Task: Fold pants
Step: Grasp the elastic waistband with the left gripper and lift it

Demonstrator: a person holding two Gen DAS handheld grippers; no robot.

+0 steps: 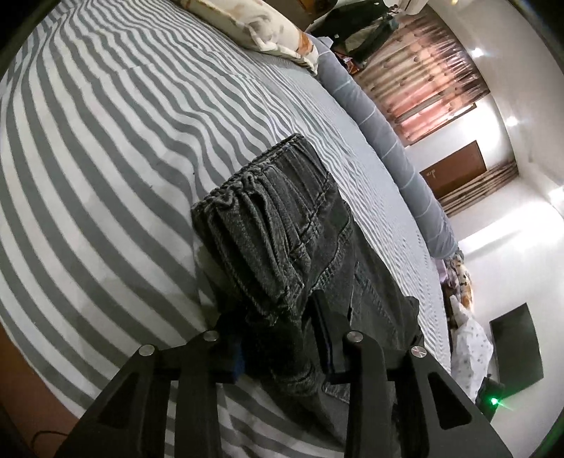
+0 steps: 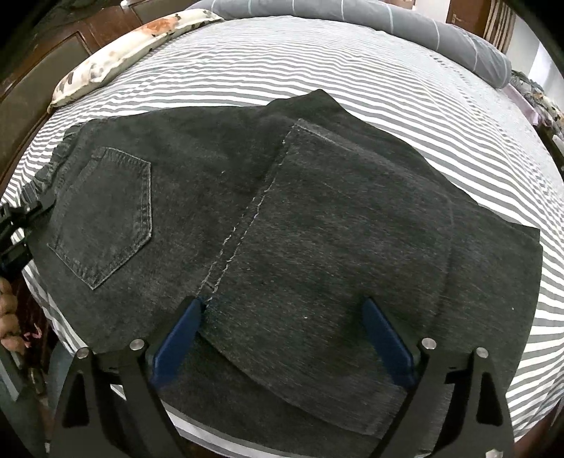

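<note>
Dark grey jeans (image 2: 246, 218) lie on the striped bed (image 2: 317, 67), with the leg end (image 2: 335, 229) folded over the seat and the back pocket (image 2: 105, 215) showing at the left. My left gripper (image 1: 278, 317) is shut on the elastic waistband (image 1: 261, 225), which bunches up between its fingers; it also shows at the left edge of the right wrist view (image 2: 21, 218). My right gripper (image 2: 282, 317) is open, its blue-padded fingers (image 2: 179, 334) spread wide over the near edge of the folded leg.
A floral pillow (image 2: 123, 53) lies at the head of the bed. A long grey bolster (image 2: 387, 21) runs along the far side. A wooden headboard (image 2: 46, 63) is at the left. A curtained window (image 1: 426, 74) and a door (image 1: 454, 169) are beyond.
</note>
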